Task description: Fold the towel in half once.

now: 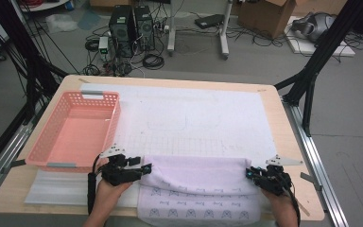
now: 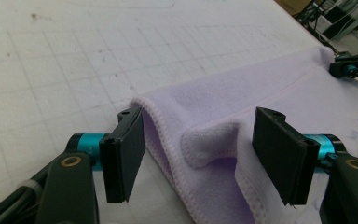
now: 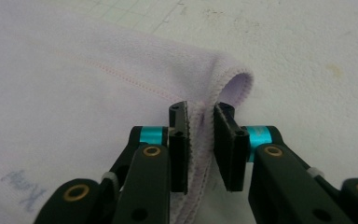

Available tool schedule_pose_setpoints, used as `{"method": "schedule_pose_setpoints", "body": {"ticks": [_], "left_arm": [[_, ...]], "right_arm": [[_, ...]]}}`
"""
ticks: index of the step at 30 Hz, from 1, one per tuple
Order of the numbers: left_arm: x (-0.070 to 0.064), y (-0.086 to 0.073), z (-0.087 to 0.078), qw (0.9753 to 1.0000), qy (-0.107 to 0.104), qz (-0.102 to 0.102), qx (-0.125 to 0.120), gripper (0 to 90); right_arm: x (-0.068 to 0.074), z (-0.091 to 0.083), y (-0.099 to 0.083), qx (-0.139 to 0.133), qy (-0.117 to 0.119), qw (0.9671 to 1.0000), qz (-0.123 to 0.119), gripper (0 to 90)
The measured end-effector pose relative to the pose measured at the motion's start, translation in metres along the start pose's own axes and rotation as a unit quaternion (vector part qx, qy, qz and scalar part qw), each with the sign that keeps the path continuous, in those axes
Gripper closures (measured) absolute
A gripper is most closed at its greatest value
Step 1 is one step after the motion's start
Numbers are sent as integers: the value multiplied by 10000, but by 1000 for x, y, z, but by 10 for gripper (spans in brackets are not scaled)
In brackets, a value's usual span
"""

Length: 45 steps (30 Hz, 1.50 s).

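Faint purple print on the towel (image 3: 98,93) is not legible.

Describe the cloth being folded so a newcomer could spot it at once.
On the wooden table, look at the near edge of the white gridded mat, right of the pink basket. The lilac towel lies there, the only soft item, partly folded over.

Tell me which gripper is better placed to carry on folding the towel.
Right, probably: the right gripper is shut on the purple towel edge, while the left gripper stands open around its corner and must close first.
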<state>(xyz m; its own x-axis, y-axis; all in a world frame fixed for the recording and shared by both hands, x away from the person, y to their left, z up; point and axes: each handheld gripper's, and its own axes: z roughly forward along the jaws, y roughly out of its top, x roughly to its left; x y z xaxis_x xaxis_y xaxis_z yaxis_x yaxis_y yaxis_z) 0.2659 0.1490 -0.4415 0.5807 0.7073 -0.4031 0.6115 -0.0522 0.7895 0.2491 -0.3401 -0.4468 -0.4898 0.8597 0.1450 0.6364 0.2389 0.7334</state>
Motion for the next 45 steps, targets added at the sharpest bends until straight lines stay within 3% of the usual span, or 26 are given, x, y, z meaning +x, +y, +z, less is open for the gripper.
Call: {"method": "schedule_pose_setpoints", "body": {"ticks": [4, 8, 11, 15, 17, 19, 21, 23, 25, 29, 33, 39, 45], "left_arm": [[-3, 1, 0, 10000, 5, 66, 12, 340], [-6, -5, 10, 9992, 156, 93, 351, 339], [-8, -9, 15, 9983, 267, 201, 472, 346], [-10, -12, 13, 9953, 583, 632, 444, 506], [-12, -14, 13, 9946, 617, 700, 448, 590], [-12, -14, 14, 9952, 537, 656, 495, 718], [-10, -15, 14, 9971, 404, 430, 487, 801], [-7, -14, 13, 9980, 319, 270, 479, 821], [-8, -13, 13, 9982, 342, 302, 395, 829], [-10, -1, 10, 9988, 270, 406, 104, 834], [-6, 20, 12, 9989, 278, 361, -98, 834], [4, 54, 28, 9983, 409, 399, -110, 834], [18, 72, 44, 9983, 529, 231, -97, 835]], "right_arm": [[1, 0, 0, 0, -62, 10000, 35, 718], [4, 0, 0, 24, -150, 9998, -85, 690], [4, 0, 0, 29, -137, 9999, -92, 693], [4, 0, 1, 44, -55, 9999, -129, 752], [5, 0, 1, 70, -28, 9999, -150, 786], [4, 0, 1, 65, 28, 9999, -112, 813], [1, 0, 0, 21, 132, 9999, 3, 833], [-2, 0, -2, -45, 231, 9997, 116, 845], [-3, 0, -3, -83, 267, 9994, 181, 851], [-6, -4, 0, -314, 317, 9988, 189, 855], [-8, -7, 8, -526, 267, 9982, 121, 855], [-22, 1, 30, -599, 194, 9979, 134, 855], [-37, 11, 53, -666, 127, 9974, 248, 855]]}}
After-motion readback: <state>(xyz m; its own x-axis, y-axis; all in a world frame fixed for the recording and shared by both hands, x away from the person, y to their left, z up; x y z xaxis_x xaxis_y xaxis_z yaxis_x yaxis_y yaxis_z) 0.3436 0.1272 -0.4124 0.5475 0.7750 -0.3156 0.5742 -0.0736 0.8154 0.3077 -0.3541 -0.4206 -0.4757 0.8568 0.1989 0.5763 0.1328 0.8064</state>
